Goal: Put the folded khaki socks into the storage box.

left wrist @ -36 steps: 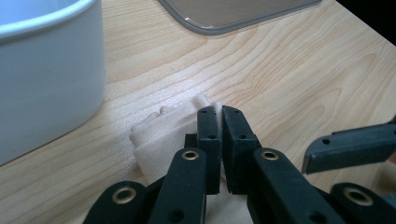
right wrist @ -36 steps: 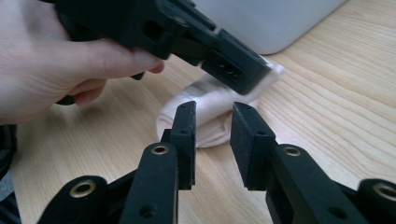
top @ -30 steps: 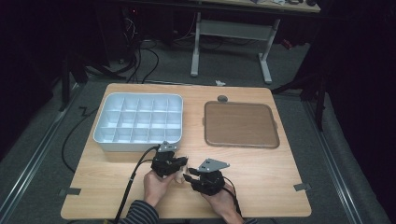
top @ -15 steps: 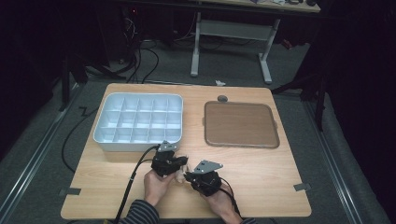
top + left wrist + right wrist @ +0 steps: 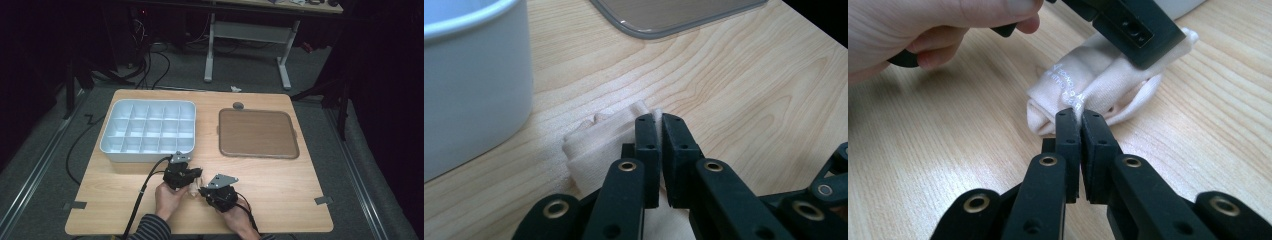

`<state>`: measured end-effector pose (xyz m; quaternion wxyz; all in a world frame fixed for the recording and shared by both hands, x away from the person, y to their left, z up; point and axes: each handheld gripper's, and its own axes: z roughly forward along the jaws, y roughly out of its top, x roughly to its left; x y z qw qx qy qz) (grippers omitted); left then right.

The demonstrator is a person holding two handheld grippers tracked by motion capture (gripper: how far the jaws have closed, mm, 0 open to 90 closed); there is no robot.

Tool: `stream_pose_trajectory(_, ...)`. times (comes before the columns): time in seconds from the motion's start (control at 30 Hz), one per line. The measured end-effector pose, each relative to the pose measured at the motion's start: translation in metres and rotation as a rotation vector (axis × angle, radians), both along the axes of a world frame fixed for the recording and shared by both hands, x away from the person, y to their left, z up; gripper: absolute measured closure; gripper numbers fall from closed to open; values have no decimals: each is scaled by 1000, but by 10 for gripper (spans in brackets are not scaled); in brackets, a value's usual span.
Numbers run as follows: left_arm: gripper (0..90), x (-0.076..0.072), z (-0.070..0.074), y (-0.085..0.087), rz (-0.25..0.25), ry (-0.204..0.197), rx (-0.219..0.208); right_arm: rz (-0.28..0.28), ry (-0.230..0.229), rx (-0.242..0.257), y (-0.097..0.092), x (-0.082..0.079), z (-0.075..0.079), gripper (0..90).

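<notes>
So both grippers are working the same thing at the near edge of the light wooden tabletop (image 5: pixel 280 195): a small cream folded sock (image 5: pixel 1098 85). The right gripper (image 5: pixel 1080 116) has just been closing, and its fingers are pinching the sock's edge; the left gripper (image 5: pixel 658 120) is clamping it too. Farther back, the white plastic compartment box (image 5: pixel 148 131) and flat brown tray (image 5: pixel 257 133) are sitting empty, so placing seems to be ahead.
</notes>
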<state>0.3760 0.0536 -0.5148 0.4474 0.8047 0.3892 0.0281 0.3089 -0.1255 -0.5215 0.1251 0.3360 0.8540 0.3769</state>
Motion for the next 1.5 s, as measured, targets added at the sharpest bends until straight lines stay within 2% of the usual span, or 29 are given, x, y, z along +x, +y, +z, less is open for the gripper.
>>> stream_pose_trajectory(0.23,858,2,-4,-3,-19,3,9,-3,-4,-23,0,-1,-6,875)
stream_pose_trajectory(0.4,845,2,-4,-2,-21,7,1,-3,5,-9,-2,0,-8,875)
stream_pose_trajectory(0.57,739,0,0,0,-14,-2,-4,-26,2,12,-3,0,-7,874)
stream_pose_trajectory(0.8,617,-10,13,6,-3,-54,-12,-39,0,22,-4,0,-6,873)
stream_pose_trajectory(0.9,561,-17,17,10,31,-72,22,-38,0,27,-4,0,-6,872)
stream_pose_trajectory(1.07,454,-27,12,19,77,-59,38,-36,3,21,-4,1,-6,868)
stream_pose_trajectory(1.17,416,-33,6,24,100,-54,29,-37,2,12,-4,0,-5,867)
stream_pose_trajectory(1.33,409,-37,-2,23,98,-39,53,-36,3,7,-5,0,-4,867)
stream_pose_trajectory(1.47,403,-38,-7,19,124,-33,68,-36,3,5,-5,1,-5,868)
stream_pose_trajectory(1.5,413,-38,-9,17,125,-30,73,-38,3,-9,-4,1,-6,867)
